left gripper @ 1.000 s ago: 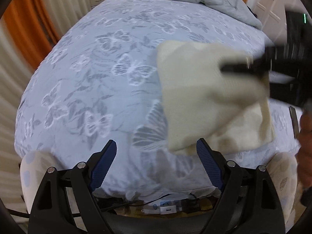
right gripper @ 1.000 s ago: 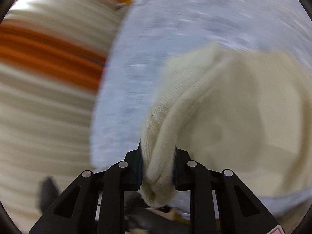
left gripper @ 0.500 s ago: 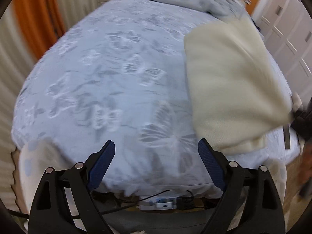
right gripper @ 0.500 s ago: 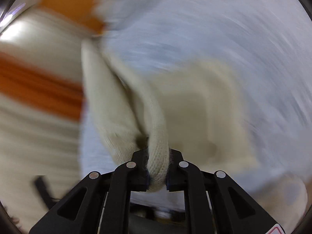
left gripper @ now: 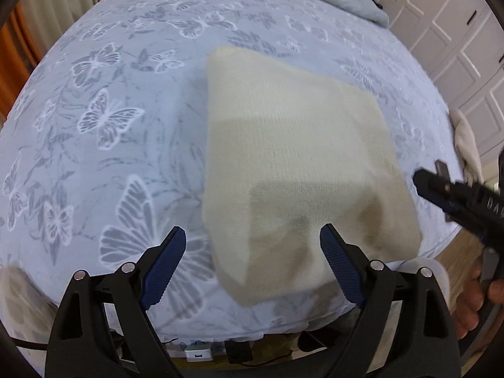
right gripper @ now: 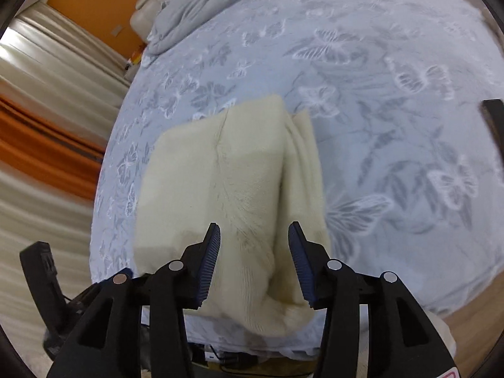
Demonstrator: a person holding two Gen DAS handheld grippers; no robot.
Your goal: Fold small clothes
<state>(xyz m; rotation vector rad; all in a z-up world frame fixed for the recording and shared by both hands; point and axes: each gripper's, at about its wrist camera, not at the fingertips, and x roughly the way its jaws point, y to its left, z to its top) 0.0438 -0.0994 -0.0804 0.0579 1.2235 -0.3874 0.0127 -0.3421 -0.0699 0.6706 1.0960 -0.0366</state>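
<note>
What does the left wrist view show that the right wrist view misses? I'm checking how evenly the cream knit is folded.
Only the left wrist view: the cream knit's smooth top face, the white cupboard doors, and the right gripper off to one side. Only the right wrist view: the knit's layered edge, the orange curtain, and the right gripper's jaws, just opened, apart around the fabric. Both: the butterfly bedspread and grey duvet.
</note>
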